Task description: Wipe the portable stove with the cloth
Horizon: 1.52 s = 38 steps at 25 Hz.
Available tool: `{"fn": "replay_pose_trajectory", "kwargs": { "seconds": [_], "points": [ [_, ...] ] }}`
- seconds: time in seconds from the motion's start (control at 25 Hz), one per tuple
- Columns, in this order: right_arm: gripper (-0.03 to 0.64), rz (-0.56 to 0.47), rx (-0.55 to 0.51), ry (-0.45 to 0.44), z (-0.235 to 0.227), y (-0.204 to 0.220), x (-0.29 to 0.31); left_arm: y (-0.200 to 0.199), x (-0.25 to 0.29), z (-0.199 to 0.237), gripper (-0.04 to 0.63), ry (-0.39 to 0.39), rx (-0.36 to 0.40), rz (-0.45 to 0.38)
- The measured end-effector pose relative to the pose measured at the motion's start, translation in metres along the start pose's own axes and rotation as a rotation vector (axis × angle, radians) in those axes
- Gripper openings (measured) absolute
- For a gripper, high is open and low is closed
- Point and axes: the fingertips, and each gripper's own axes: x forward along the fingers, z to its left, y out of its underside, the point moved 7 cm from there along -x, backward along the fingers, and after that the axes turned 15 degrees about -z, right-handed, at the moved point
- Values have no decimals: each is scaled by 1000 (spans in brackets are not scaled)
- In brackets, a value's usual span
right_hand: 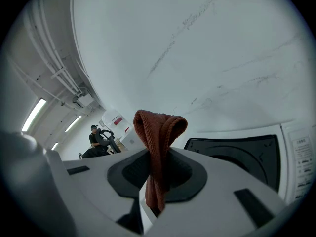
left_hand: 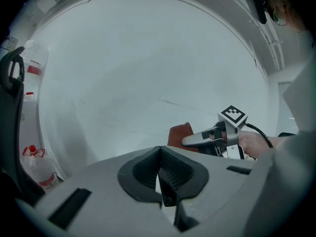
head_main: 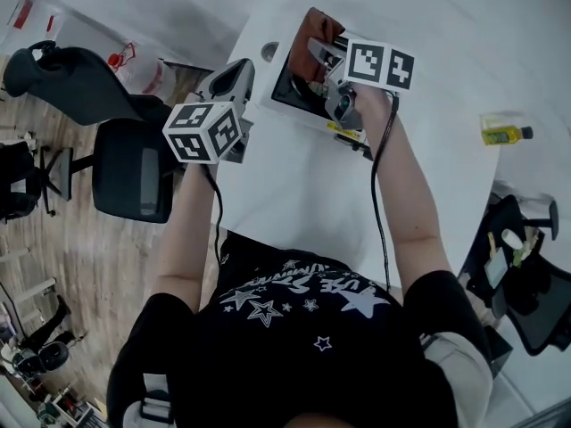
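We note the right gripper clamped on a rust-red cloth. The cloth is pinched between the pads, and a folded loop of it stands out past the jaws. In the head view the right gripper holds the cloth over the far part of the portable stove, which sits at the far edge of the white table. We cannot tell whether the cloth touches it. The stove's black top lies just right of the jaws.

The left gripper has its jaws drawn together with nothing between them. It is held above the table's left edge, beside the stove. A yellow bottle stands well apart at right.
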Motion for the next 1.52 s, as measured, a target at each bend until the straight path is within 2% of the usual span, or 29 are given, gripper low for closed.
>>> {"fn": "replay_pose_trajectory", "kwargs": {
  "seconds": [0.52,0.72,0.8,0.96,1.24,1.52],
  "points": [
    [63,64,78,91,-12,11,67,4,18,55,8,58,-33,45],
    [63,91,70,134,-20,14,85,8,26,69,8,66,-53,57],
    [64,105,43,150,-22,15,89,10,29,72,8,72,-52,63],
    [64,150,-78,199,-24,18,95,17,32,78,8,84,-43,95],
    [64,211,-206,248,-29,23,97,17,34,77,8,95,-48,101],
    [66,224,-238,266,-34,20,93,17,34,67,8,119,-23,112]
  ]
}}
